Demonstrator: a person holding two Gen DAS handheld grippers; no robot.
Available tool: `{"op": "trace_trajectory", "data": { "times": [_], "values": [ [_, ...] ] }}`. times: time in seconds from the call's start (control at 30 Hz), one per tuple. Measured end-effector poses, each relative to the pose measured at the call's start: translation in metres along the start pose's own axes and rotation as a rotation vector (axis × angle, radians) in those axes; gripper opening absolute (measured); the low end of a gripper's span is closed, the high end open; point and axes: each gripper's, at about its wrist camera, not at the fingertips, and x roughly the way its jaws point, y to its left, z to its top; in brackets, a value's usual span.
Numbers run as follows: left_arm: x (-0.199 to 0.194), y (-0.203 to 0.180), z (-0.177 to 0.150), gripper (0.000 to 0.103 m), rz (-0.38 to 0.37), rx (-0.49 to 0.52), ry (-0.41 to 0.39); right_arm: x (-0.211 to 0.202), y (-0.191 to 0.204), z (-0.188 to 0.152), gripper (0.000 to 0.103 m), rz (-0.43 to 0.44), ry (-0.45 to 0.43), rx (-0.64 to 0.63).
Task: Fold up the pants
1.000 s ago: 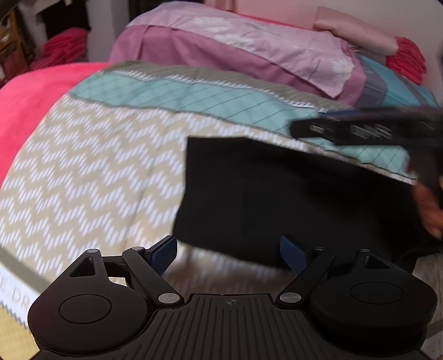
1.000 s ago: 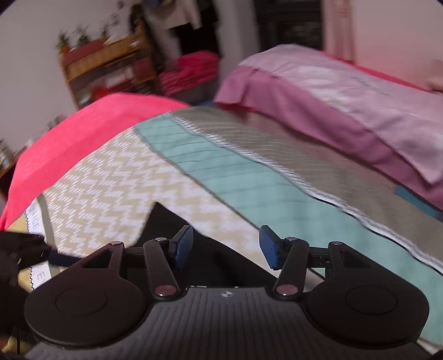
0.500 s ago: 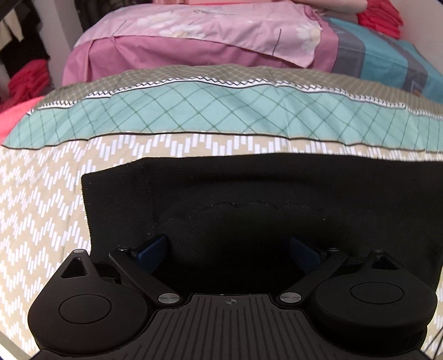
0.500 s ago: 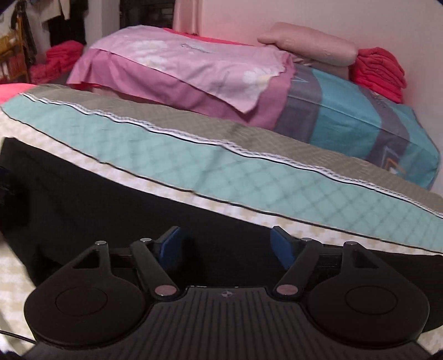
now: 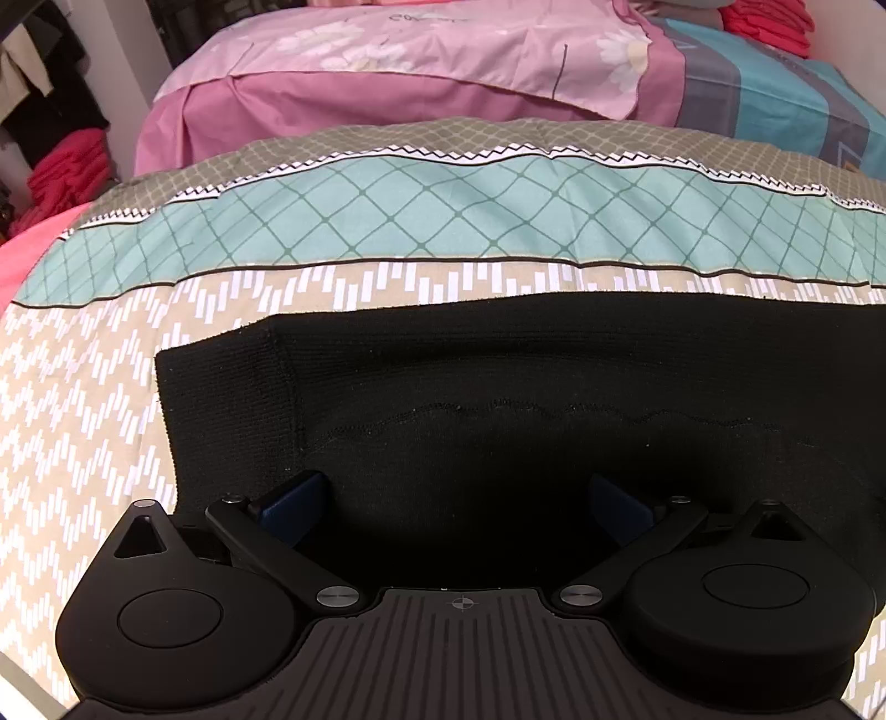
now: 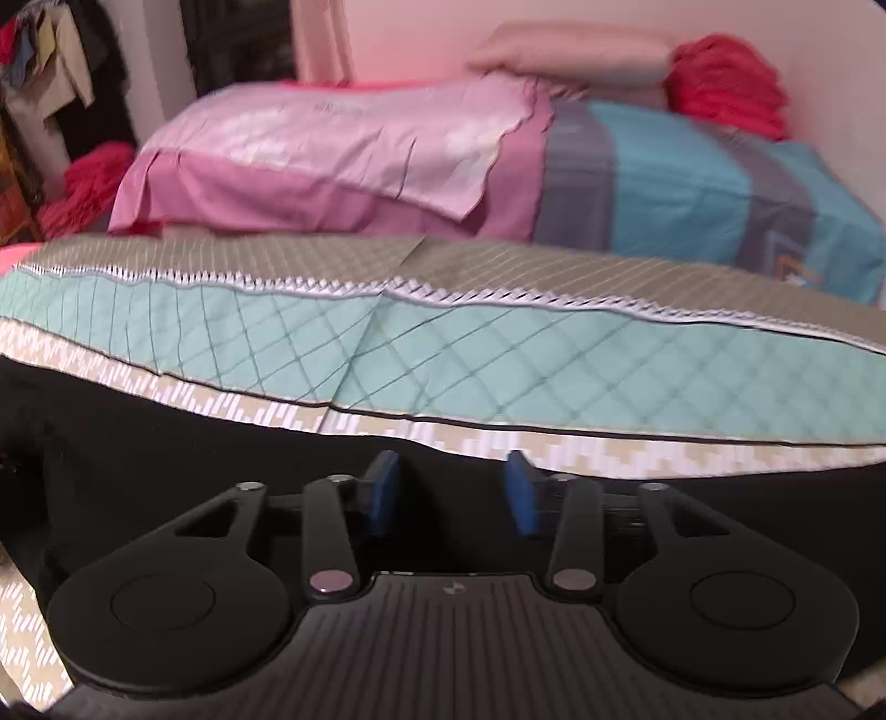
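Black knit pants (image 5: 498,376) lie flat on the patterned bedspread (image 5: 387,221), their ribbed end at the left. My left gripper (image 5: 457,501) is wide open, low over the pants' near edge, with blue pads (image 5: 293,501) on either side of the dark cloth. In the right wrist view the pants (image 6: 166,465) stretch across the lower frame. My right gripper (image 6: 451,490) hovers over their far edge, its blue pads (image 6: 382,487) partly closed with a gap between them and nothing held.
Behind the bedspread (image 6: 498,354) lies a pink sheet (image 5: 415,61) over a teal and grey cover (image 6: 692,183). Red folded cloth (image 6: 725,83) and a pillow (image 6: 570,52) sit at the back right. A red pile (image 5: 66,171) lies at the left.
Both grippers have swung to face the bed head and dropped low over the pants. The right gripper's pads have narrowed. The left gripper stays wide open.
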Motion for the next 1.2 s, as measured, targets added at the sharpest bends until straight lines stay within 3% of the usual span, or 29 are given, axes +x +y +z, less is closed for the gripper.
{"op": "trace_trajectory", "data": {
  "times": [0.03, 0.1, 0.17, 0.23, 0.33, 0.43, 0.53, 0.6, 0.63, 0.7, 0.77, 1.0, 1.03, 1.07, 1.1, 1.13, 1.2],
  "values": [
    [0.0, 0.0, 0.0, 0.103, 0.001, 0.001, 0.001, -0.011, -0.005, -0.006, 0.066, -0.008, -0.021, 0.019],
    [0.0, -0.001, 0.001, 0.103, 0.001, 0.002, 0.002, -0.025, -0.02, -0.021, 0.073, 0.002, -0.046, 0.068],
    [0.0, -0.001, 0.0, 0.103, 0.003, 0.004, 0.001, -0.02, -0.041, -0.037, 0.074, 0.005, 0.011, 0.102],
    [0.001, -0.001, 0.0, 0.103, 0.005, 0.006, -0.002, -0.028, -0.059, -0.044, 0.071, 0.056, -0.024, 0.12],
    [0.001, -0.001, 0.0, 0.103, 0.008, 0.006, -0.001, -0.056, -0.079, -0.041, 0.075, -0.13, -0.095, 0.211],
    [0.002, -0.002, 0.001, 0.103, 0.013, 0.006, 0.002, -0.09, -0.114, -0.057, 0.076, -0.171, -0.145, 0.411],
    [0.002, -0.002, 0.001, 0.103, 0.013, 0.006, 0.004, -0.112, -0.147, -0.092, 0.076, -0.175, -0.128, 0.624],
    [0.002, -0.002, 0.001, 0.103, 0.014, 0.007, 0.001, -0.111, -0.165, -0.113, 0.073, -0.155, -0.098, 0.739],
    [0.002, -0.002, 0.0, 0.103, 0.014, 0.008, 0.0, -0.111, -0.172, -0.12, 0.069, -0.142, -0.124, 0.778],
    [0.002, -0.002, 0.001, 0.103, 0.015, 0.006, 0.002, -0.105, -0.184, -0.12, 0.073, -0.108, -0.16, 0.826],
    [0.002, -0.002, 0.001, 0.103, 0.019, 0.004, 0.005, -0.09, -0.196, -0.115, 0.078, -0.065, -0.185, 0.851],
    [0.003, -0.003, 0.003, 0.103, 0.031, -0.003, 0.014, -0.06, -0.221, -0.097, 0.078, -0.054, -0.272, 0.879],
    [0.003, -0.003, 0.003, 0.103, 0.032, -0.003, 0.015, -0.059, -0.225, -0.095, 0.074, -0.049, -0.268, 0.902],
    [0.003, -0.003, 0.003, 0.103, 0.034, -0.004, 0.016, -0.058, -0.227, -0.092, 0.061, -0.061, -0.239, 0.916],
    [0.004, -0.003, 0.003, 0.103, 0.036, -0.005, 0.017, -0.055, -0.229, -0.083, 0.018, -0.075, -0.169, 0.919],
    [0.004, -0.003, 0.003, 0.103, 0.038, -0.005, 0.019, -0.059, -0.233, -0.08, 0.016, -0.042, -0.148, 0.94],
    [0.004, -0.004, 0.005, 0.103, 0.038, -0.004, 0.024, -0.084, -0.235, -0.073, 0.016, -0.015, -0.245, 0.901]
  ]
}}
